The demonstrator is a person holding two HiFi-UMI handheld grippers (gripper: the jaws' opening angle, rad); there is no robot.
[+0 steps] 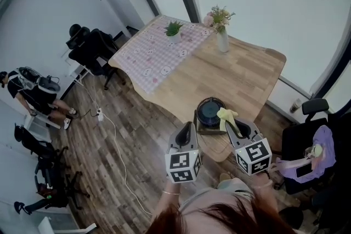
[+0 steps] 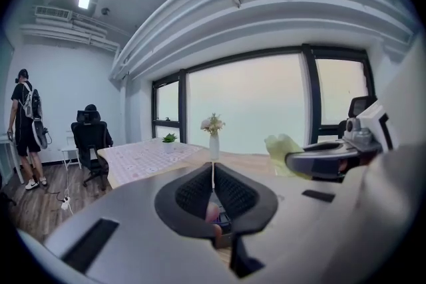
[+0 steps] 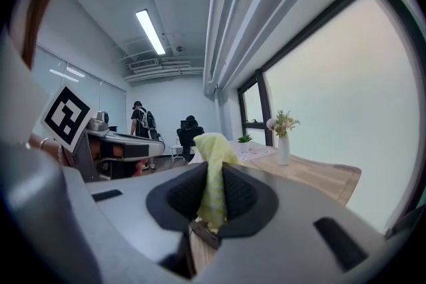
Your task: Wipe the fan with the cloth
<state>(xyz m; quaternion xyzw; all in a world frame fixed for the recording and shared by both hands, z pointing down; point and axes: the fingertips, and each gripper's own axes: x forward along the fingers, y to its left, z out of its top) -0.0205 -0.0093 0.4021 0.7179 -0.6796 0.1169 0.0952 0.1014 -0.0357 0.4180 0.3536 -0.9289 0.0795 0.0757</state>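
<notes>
While the right claw point(image 3: 213, 176) pinches the yellow cloth point(image 3: 214, 148) beside the fan point(image 1: 210, 111), left claw point(image 2: 213, 176) closed, empty.

One fan point(image 1: 210, 111), one cloth point(image 1: 226, 116), one vase point(image 1: 222, 40), one plant point(image 1: 174, 29) and one mat point(image 1: 156, 55) on one surface point(image 1: 249, 76). Two claws: left claw point(image 1: 187, 127), right claw point(image 1: 239, 127). One person point(image 1: 32, 93).

A wooden table point(image 1: 247, 79) fills the head view's middle, with a pink checked cover point(image 1: 153, 57) over its 11 o'clock end. On the table stand a potted plant point(image 1: 174, 29) at 12 o'clock and a vase of flowers point(image 1: 221, 35) at 1 o'clock. A black office chair point(image 1: 93, 49) sits at 10 o'clock, a person with a backpack point(image 1: 33, 93) at 9 o'clock
</notes>
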